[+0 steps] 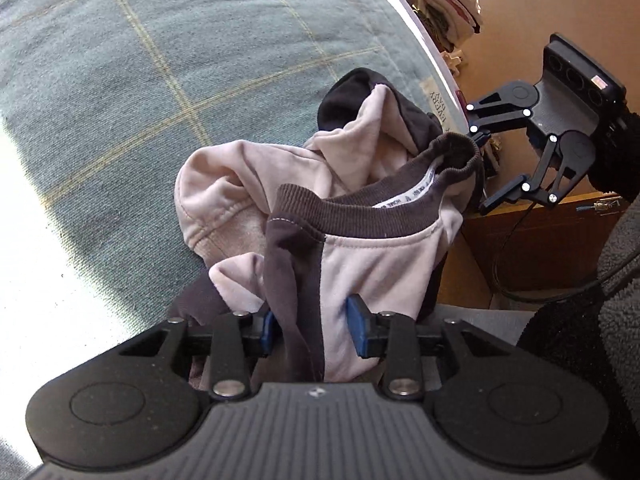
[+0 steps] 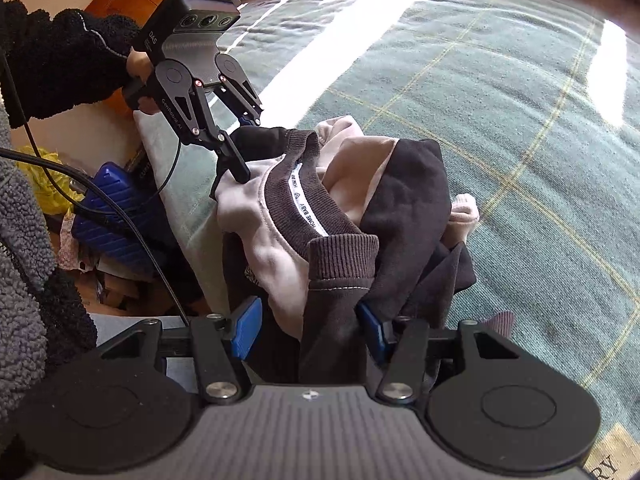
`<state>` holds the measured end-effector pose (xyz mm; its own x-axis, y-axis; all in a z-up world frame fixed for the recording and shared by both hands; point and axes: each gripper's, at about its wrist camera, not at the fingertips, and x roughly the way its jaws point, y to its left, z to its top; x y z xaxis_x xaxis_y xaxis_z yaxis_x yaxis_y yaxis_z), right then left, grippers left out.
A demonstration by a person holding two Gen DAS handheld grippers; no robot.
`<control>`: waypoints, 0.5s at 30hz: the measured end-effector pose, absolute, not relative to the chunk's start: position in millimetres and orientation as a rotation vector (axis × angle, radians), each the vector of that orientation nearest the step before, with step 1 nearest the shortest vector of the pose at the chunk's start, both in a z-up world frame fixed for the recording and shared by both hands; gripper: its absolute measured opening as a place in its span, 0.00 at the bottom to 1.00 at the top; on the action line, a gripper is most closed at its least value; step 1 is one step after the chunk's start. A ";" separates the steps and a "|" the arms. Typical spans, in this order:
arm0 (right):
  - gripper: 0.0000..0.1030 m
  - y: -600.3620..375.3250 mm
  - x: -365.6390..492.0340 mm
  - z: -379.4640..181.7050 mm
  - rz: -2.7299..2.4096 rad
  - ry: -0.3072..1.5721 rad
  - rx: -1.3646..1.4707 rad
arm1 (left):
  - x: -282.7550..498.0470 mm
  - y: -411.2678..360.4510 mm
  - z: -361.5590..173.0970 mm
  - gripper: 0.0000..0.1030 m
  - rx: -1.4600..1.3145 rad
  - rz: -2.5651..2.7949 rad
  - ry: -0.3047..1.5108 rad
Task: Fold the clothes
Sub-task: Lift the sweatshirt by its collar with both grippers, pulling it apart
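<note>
we've got the top (image 1: 360,252) hanging off the bed (image 1: 120,80) | left gripper (image 1: 316,328) pinching shoulder | right gripper (image 2: 308,328) pinching collar so it hangs flat

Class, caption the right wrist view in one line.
Both grippers, right and left, grasp a crumpled pink-and-brown sweatshirt over a green plaid bedspread.

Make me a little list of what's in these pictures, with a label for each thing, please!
garment: small pink sweatshirt with dark brown collar, crumpled, not yet folded
surface: green checked bedspread
left gripper: jaws apart, cloth lying between the pads, grip unclear
right gripper: jaws apart, brown cloth bunched between the pads, grip unclear
collar label: white strip reading HOME BABY
beside the bed: blue case on the floor
</note>
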<state>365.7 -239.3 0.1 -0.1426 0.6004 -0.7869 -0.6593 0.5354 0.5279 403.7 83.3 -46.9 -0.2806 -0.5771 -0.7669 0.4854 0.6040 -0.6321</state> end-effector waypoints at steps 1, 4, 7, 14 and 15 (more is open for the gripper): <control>0.55 -239.1 364.8 -3.5 1.086 1.335 -0.074 | 401.3 81.6 -44.6 0.29 -0.066 -1.029 1.531; 0.33 -237.2 357.7 -7.6 1.068 1.353 -0.163 | 396.2 76.9 -35.8 0.16 -0.060 -1.009 1.489; 0.13 -236.9 357.6 -7.9 1.019 1.353 -0.201 | 392.5 73.3 -25.8 0.09 -0.033 -0.954 1.457; 0.09 -234.7 374.9 13.6 0.920 1.254 -0.255 | 395.3 69.9 5.6 0.06 0.090 -0.873 1.319; 0.09 -234.4 379.1 17.6 0.906 1.234 -0.267 | 403.0 69.8 9.8 0.06 0.109 -0.861 1.304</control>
<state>379.1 -234.4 17.6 0.0459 0.4489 -0.8924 -0.7167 0.6371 0.2836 403.0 69.8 9.8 0.0091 -0.4920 -0.8706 0.6071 0.6945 -0.3861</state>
